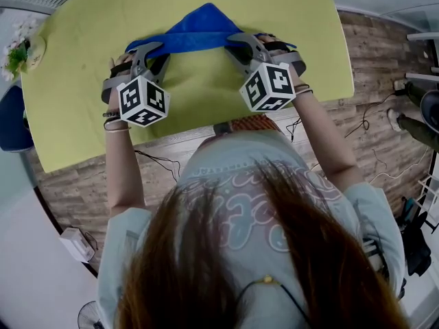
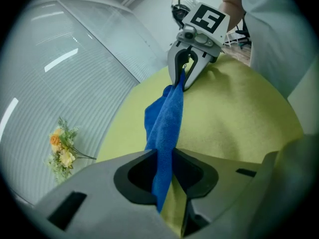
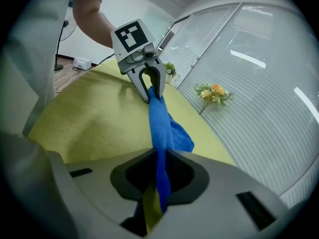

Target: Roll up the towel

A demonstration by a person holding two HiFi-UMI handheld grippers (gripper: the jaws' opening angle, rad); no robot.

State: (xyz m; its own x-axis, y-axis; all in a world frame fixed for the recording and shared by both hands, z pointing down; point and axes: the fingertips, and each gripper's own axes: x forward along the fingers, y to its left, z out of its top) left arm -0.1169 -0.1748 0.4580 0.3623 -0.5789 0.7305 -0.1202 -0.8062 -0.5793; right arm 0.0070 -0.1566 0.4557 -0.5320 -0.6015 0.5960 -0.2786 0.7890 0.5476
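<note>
A blue towel [image 1: 199, 29] lies on the yellow-green tablecloth [image 1: 89, 88], with its near edge lifted and pulled taut between my two grippers. My left gripper [image 1: 152, 47] is shut on the towel's left end, and my right gripper [image 1: 238, 40] is shut on its right end. In the left gripper view the towel [image 2: 164, 118] runs from my own jaws [image 2: 164, 172] across to the right gripper [image 2: 185, 76]. In the right gripper view the towel [image 3: 160, 126] runs from my jaws [image 3: 160, 177] to the left gripper [image 3: 151, 89]. The rest of the cloth bunches behind in a peak.
A small bunch of flowers [image 1: 17, 50] sits at the table's far left corner, by a window with blinds [image 3: 259, 83]. The table's near edge is just below the grippers. Wood floor with cables [image 1: 370, 122] and a white box [image 1: 77, 244] surrounds the person.
</note>
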